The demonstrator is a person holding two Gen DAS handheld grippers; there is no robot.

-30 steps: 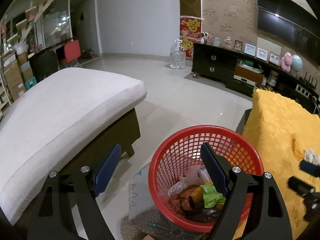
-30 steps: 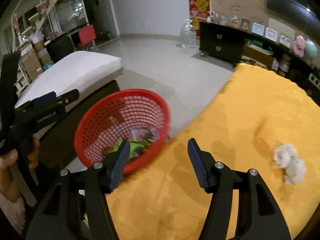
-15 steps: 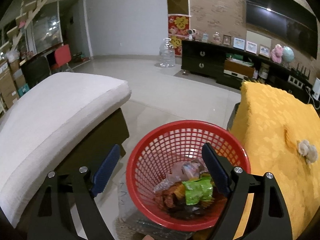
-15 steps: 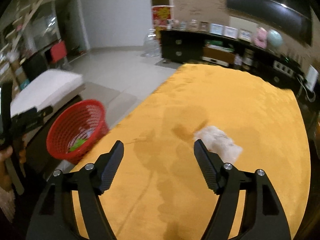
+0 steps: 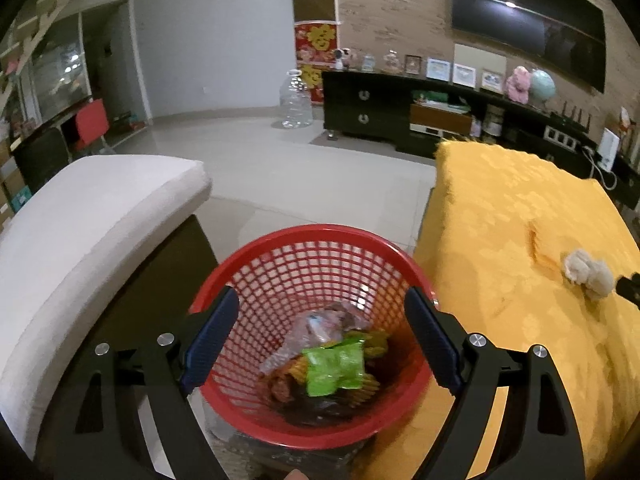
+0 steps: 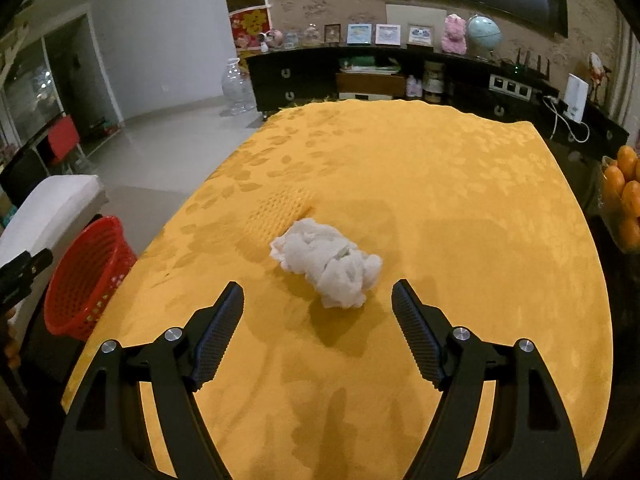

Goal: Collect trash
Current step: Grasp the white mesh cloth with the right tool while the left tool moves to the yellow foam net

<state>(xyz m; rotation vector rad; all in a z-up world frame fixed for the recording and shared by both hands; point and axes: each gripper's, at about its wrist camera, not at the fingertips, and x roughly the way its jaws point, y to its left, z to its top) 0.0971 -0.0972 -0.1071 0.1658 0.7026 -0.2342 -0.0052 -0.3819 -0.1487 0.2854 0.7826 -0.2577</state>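
Fingers of right gripper spread, empty, jaws just widening; crumpled tissue just ahead between them, long axis slanting across.

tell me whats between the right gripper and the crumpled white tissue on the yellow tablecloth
Nothing: in the right wrist view only bare yellow tablecloth separates the open right gripper from the crumpled white tissue, which lies just ahead of its fingertips, untouched.

The oranges are cut off by the edge; the red basket hides its lower trash.
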